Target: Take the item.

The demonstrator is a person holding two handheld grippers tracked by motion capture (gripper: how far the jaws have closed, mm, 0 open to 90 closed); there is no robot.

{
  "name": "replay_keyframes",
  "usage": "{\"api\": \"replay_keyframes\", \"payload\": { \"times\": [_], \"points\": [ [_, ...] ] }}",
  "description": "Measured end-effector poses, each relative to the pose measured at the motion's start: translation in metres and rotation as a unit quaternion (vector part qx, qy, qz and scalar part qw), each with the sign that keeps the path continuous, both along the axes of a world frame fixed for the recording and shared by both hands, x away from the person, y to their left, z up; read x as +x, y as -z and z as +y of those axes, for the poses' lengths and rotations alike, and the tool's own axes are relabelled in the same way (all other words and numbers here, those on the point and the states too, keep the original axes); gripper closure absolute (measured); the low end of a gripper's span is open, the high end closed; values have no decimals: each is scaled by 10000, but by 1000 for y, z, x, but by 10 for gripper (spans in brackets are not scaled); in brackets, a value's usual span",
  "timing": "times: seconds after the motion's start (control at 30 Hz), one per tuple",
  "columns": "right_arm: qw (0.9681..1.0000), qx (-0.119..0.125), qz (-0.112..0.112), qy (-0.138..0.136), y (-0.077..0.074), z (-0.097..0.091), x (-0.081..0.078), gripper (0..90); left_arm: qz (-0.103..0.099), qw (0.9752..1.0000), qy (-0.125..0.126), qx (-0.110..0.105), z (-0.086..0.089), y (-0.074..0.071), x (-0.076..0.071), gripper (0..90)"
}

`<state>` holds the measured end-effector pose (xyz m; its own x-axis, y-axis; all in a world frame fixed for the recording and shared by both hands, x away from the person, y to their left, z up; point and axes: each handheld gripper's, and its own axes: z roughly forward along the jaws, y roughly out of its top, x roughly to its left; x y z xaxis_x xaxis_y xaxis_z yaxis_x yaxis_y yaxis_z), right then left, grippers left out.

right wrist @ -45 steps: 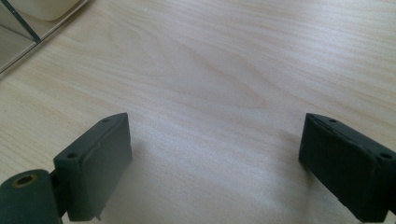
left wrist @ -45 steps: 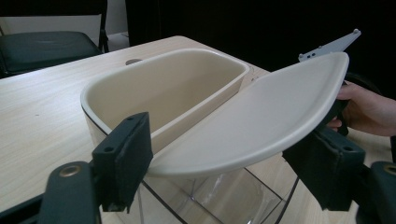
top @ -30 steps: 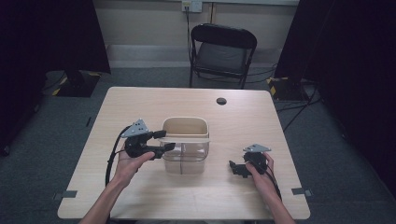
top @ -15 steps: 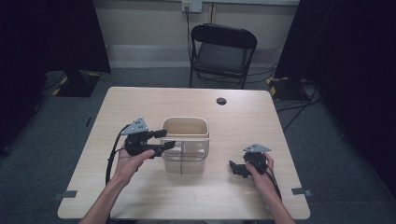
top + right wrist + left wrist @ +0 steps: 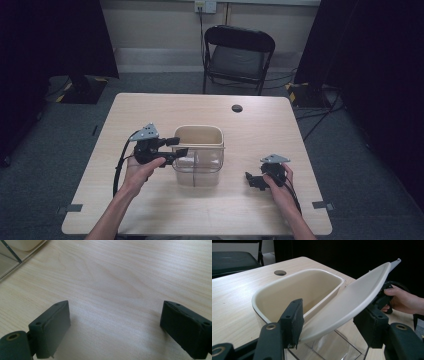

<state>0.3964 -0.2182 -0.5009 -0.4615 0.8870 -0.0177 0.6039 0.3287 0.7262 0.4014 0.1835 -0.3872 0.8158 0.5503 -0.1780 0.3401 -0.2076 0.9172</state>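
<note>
A clear bin with a beige top stands mid-table. Its beige flap lid is tilted up over the beige opening. My left gripper reaches in from the bin's left side. The flap lies slanted between its jaws, which have just been closing; the left pad meets the flap's lower edge and the right pad sits just behind its underside. My right gripper rests on the table right of the bin. Its jaws stand open over bare wood.
The table has a round cable hole near its far edge. A black folding chair stands behind the table. In the left gripper view the other hand shows past the flap. Dark curtains flank the room.
The left jaws have drawn closer together around the flap. Both hands stay where they were, and the bin has not shifted.
</note>
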Motion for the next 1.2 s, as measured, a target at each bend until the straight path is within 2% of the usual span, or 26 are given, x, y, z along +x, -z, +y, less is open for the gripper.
{"api": "replay_keyframes", "payload": {
  "times": [0.3,0.37,0.97,1.2],
  "points": [
    [10000,2,1,-5,0,0,0,87,32,10000,-30,-70,1,-1,3,436],
    [10000,4,3,-4,0,0,0,87,51,9998,-83,-191,1,-1,4,439],
    [10000,9,9,-8,0,0,0,87,105,9998,-124,-143,3,-3,6,470],
    [10000,5,4,-13,0,0,0,87,51,9998,-141,-127,3,-2,6,473]
  ]
}}
